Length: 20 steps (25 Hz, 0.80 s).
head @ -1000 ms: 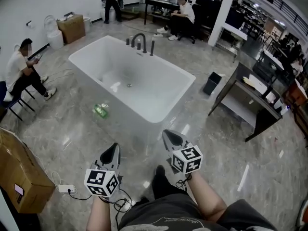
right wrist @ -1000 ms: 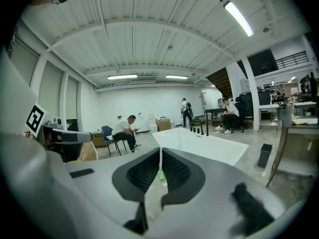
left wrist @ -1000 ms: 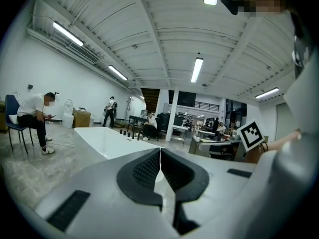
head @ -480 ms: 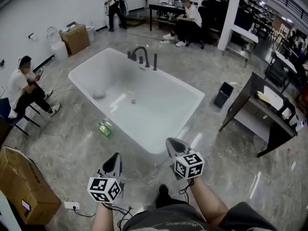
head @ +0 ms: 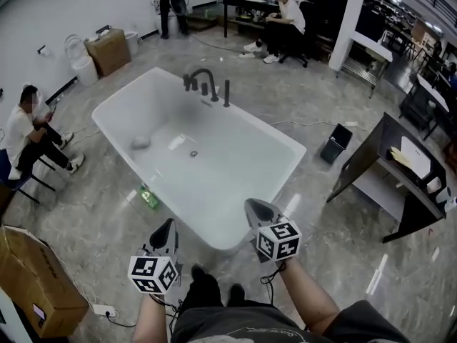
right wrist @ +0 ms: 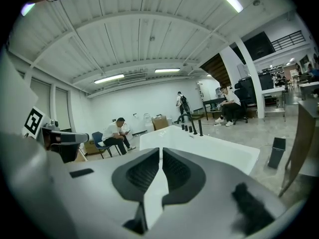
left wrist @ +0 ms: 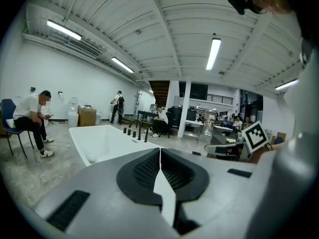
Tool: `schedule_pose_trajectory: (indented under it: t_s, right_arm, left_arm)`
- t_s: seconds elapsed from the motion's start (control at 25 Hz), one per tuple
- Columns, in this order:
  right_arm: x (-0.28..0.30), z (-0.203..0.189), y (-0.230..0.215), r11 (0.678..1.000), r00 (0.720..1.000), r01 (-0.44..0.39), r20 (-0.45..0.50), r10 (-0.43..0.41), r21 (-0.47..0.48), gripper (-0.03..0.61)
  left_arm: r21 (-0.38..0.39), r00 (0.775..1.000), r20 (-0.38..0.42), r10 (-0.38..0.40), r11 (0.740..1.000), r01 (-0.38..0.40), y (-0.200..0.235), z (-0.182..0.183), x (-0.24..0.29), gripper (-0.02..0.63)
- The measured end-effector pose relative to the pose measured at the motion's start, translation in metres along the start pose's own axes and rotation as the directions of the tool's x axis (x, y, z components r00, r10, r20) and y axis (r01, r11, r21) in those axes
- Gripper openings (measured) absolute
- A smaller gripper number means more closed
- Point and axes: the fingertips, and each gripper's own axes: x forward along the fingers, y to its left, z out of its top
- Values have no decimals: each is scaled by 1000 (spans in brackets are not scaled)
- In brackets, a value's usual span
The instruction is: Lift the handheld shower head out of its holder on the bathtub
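**Grippers shut and empty at the near end of the bathtub**

Left gripper [left wrist: 160,151] shows its two dark ribbed pads [left wrist: 144,171] pressed together along a thin line, with nothing between them; the right gripper [right wrist: 160,151] has its jaws closed the same way, also bare. In the head view both are held low in front of the person, side by side and apart, tips toward the white bathtub [head: 235,191]; its rounded near end lies just ahead of them and between them; the person's dark shoes [head: 207,286] stand on the floor just short of that end.

Inside the tub a small pale grey lump [head: 141,141] rests near the left wall, and the drain [head: 193,153] sits in the bottom; what the lump is cannot be told. On the far rim stands a row of black fittings: the arched faucet [head: 203,76], short knobs, and at the right of the row the handheld shower head [head: 226,91], a slim upright rod seated in its holder, well apart from both grippers.

Grey marbled floor [head: 107,213] runs open along both long sides of the tub; a green bottle [head: 148,197] lies just beside the left wall; a black bin [head: 334,143] and a dark desk [head: 389,170] stand off the right side, apart from the rim; a cardboard box [head: 36,281] and a power strip [head: 103,309] sit at the lower left; a seated person [head: 25,131] is beyond them.
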Motion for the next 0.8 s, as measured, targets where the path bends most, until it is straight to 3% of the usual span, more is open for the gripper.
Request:
schedule_pose_trajectory:
  t_s: [0.36,0.8]
  right_arm:
    - [77,10,-49,997,996,74,-44,-74,13,31]
    - [197,50,-105,969,971,233,-76,-226,86,31]
  left_arm:
    - [-12,993,-40,-113,994,112,33,14,119,15]
    - [-53,977,-92,-191,981,186,129,47,245,15]
